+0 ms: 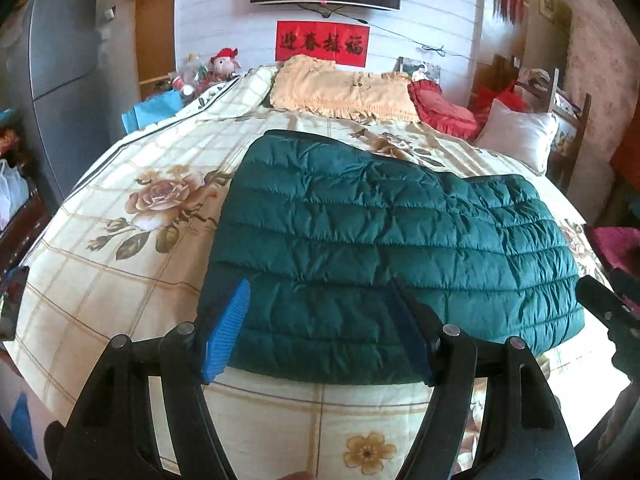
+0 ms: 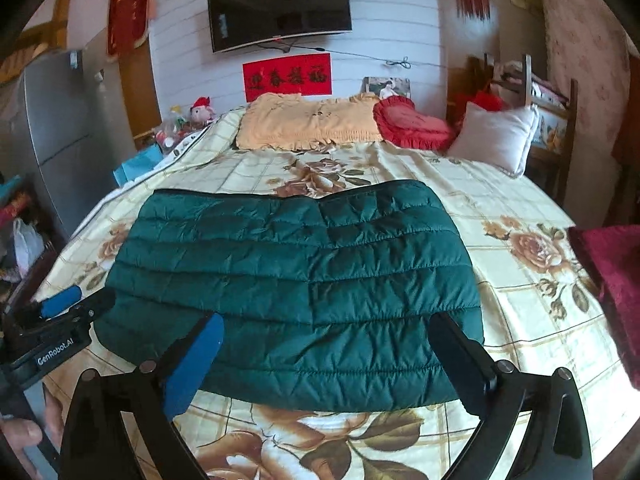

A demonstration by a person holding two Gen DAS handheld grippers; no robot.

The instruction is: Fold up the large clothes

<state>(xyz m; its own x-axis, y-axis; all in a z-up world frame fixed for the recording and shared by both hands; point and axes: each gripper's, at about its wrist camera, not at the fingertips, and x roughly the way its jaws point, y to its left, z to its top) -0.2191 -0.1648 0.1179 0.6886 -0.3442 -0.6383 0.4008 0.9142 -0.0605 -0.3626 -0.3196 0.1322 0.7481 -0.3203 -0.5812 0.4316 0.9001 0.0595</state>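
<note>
- On my far left stands a grey fridge (image 1: pixel 60 60), well apart from the bed, with a blue bag (image 1: pixel 154 110) and a plush toy (image 1: pixel 224 62) crowded at the bed's far left corner.
- The bed's floral quilt (image 1: pixel 120 280), cream with a checked grid and brown roses, fills most of both views.
- My left gripper (image 1: pixel 316 332) hangs over the near edge of the jacket, jaws parted about halfway and nothing between them; its blue pads (image 1: pixel 226 332) press on no fabric. In the right wrist view I see it from the side at the jacket's near left corner (image 2: pixel 68 304); I cannot tell if it touches the cloth there.
- The green quilted jacket (image 2: pixel 296 280) lies flat in the middle of the bed, already folded into a wide block, its stitched channels running across, its near edge just short of the bed's near side.
- Above it on the wall hang a dark television (image 2: pixel 280 4) and a red banner (image 2: pixel 288 76), with a peach cover (image 2: pixel 308 120) at the head of the bed.
- My right gripper (image 2: pixel 332 364) is spread wide, straddling the jacket's near edge from above and clamping nothing.
- Further right, a red heart cushion (image 2: pixel 412 120) lies next to a white pillow (image 2: pixel 496 136).
- At the far right edge a dark red cloth (image 2: pixel 612 280) hangs beside the bed.
</note>
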